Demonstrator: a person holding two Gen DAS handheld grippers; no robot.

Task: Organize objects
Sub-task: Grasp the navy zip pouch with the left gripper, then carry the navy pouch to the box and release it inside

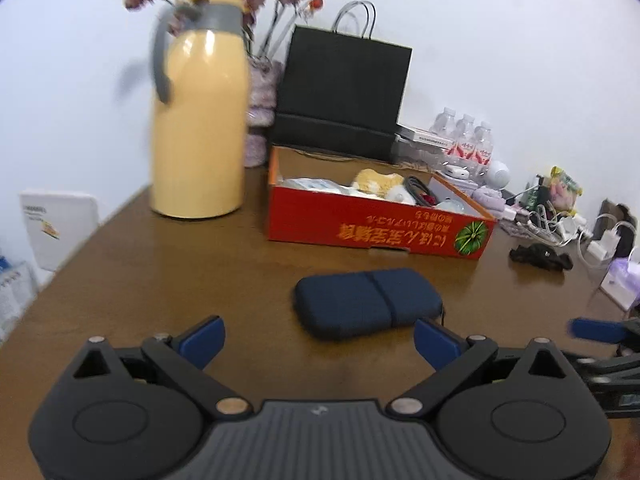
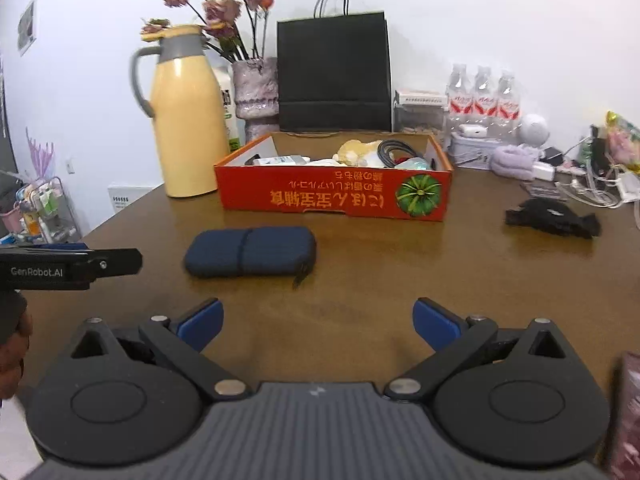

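A dark blue zip pouch (image 1: 368, 304) (image 2: 251, 252) lies flat on the brown table, in front of an open red cardboard box (image 1: 376, 228) (image 2: 332, 196) that holds several small items. My left gripper (image 1: 318, 340) stands open just short of the pouch, nothing between its blue pads. My right gripper (image 2: 318, 322) is open too, with bare tabletop between its fingers; the pouch lies ahead to its left. A crumpled black item (image 1: 540, 257) (image 2: 554, 217) rests on the table to the right. The left gripper's side shows at the left edge of the right wrist view.
A yellow thermos jug (image 1: 200, 120) (image 2: 188, 120) stands left of the box. Behind are a vase of dried flowers (image 2: 256, 92), a black paper bag (image 1: 344, 84) (image 2: 334, 72), water bottles (image 2: 484, 96) and tangled chargers and cables (image 1: 560, 224). The table edge runs along the left.
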